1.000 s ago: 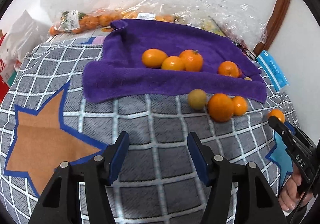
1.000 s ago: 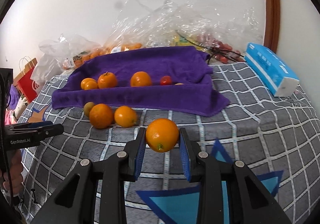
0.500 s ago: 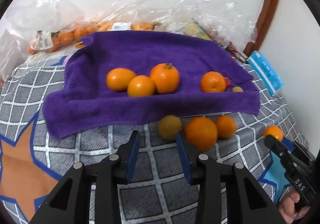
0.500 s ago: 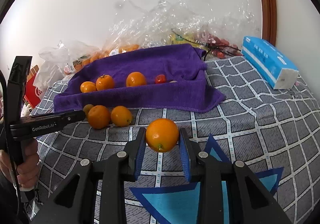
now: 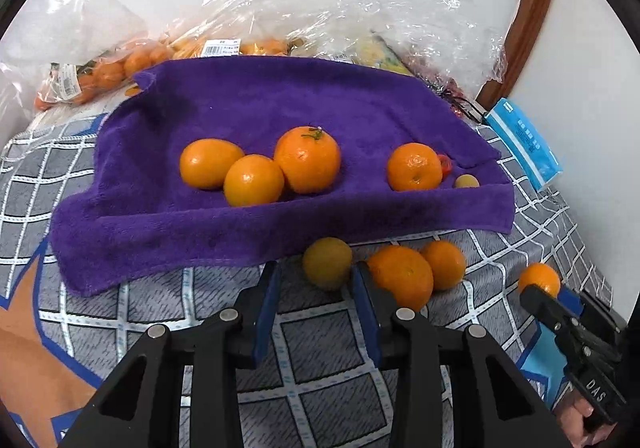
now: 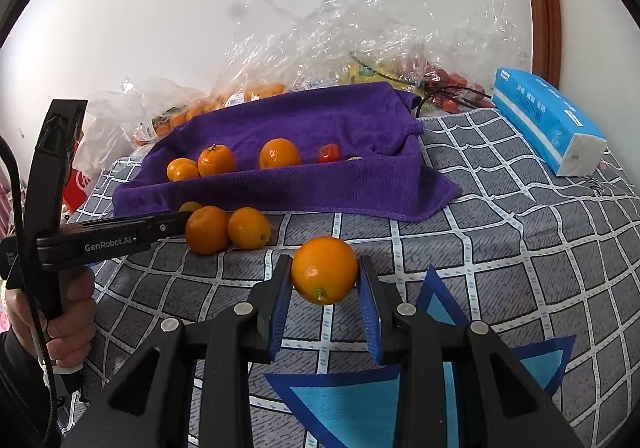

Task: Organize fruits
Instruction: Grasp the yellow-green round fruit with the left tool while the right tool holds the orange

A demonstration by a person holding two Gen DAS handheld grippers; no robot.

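Observation:
A purple towel (image 5: 280, 104) lies on the grey checked cloth and carries several oranges, a small red fruit (image 5: 445, 164) and a small yellowish one (image 5: 466, 181). In front of its near edge sit a yellow-green fruit (image 5: 327, 263), a big orange (image 5: 402, 276) and a smaller orange (image 5: 444, 264). My left gripper (image 5: 316, 268) hovers just short of the yellow-green fruit, jaws narrowed, pads pressing on nothing. My right gripper (image 6: 325, 262) is shut on an orange (image 6: 324, 274), held above the cloth to the right of the loose fruits. In the right wrist view the left gripper (image 6: 176, 222) reaches in beside the big orange (image 6: 207, 230).
Crumpled clear plastic bags (image 5: 320, 20), some with oranges, pile up behind the towel against the wall. A blue tissue pack (image 6: 548, 120) lies at the right, near a brown door frame (image 6: 540, 0). A person's hand (image 6: 68, 312) holds the left gripper's handle.
My left gripper has moved forward toward the towel's near edge and the loose fruits, and its jaws have narrowed from wide apart. The right gripper has kept still with its orange.

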